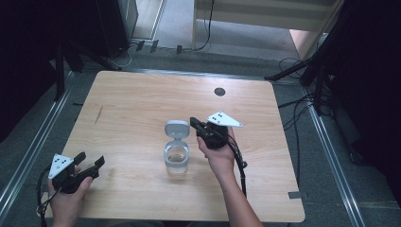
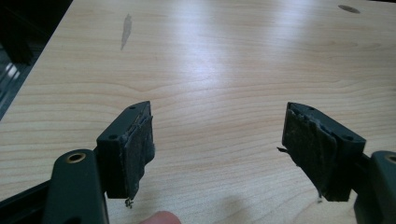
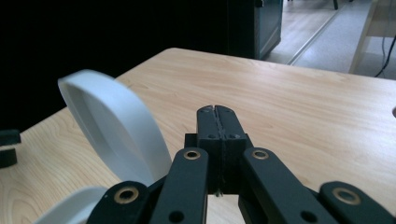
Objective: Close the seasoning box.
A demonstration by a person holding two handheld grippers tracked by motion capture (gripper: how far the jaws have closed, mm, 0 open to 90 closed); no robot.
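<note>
- A clear jar (image 1: 176, 160) with its grey flip lid (image 1: 176, 128) open stands mid-table (image 1: 132, 99).
- Right gripper (image 1: 193, 122), jaws clenched empty, sits beside the lid.
- Left gripper (image 1: 90, 160), jaws spread, rests near the table's corner.

No readable text, labels, brands, numbers or signs anywhere in these views.

Dim room w/ dark edges, glare streak on table (image 2: 224, 51), white lid (image 3: 114, 126) blurred up close.

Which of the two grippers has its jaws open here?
The left gripper, near the table's front left corner: its jaws stand wide apart. The right gripper, beside the jar's flipped-up lid, is closed.
</note>
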